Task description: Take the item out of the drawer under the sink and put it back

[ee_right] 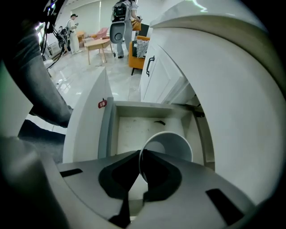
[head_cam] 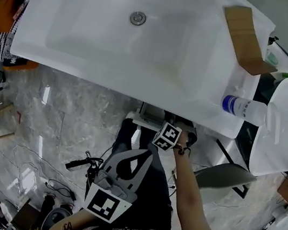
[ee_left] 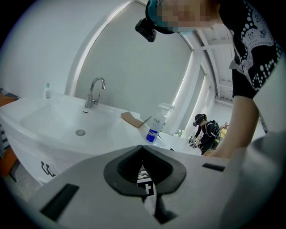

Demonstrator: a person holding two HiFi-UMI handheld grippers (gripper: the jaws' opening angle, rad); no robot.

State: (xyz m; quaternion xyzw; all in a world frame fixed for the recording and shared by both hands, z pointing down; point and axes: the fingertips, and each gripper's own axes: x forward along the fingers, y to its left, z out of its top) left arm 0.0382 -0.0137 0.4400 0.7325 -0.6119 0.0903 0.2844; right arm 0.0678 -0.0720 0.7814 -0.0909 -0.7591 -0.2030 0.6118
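A wide white sink [head_cam: 93, 27] of smooth glazed material, rectangular with rounded corners, is seen from above over a grey marbled floor [head_cam: 66, 120]. Beneath it a white drawer [ee_right: 134, 125] is pulled open; its flat floor is speckled with dark marks. Inside the drawer a cup [ee_right: 172, 143] is found, white, smooth and thin-walled, with its round mouth turned towards the right gripper [ee_right: 142, 154]. The cup's left wall is pinched between that gripper's grey jaws, which are clamped on it at the rim. Whether the cup rests on the drawer floor cannot be told. The left gripper [ee_left: 143, 147] is held back from the sink's front edge, its jaws brought together with nothing gripped. On the sink's right rim a translucent spray bottle [head_cam: 243, 107] with a blue label is laid on its side, and a folded strip of brown cardboard [head_cam: 247, 39] lies beyond it. A curved chrome tap [ee_left: 94, 91] stands behind the basin.
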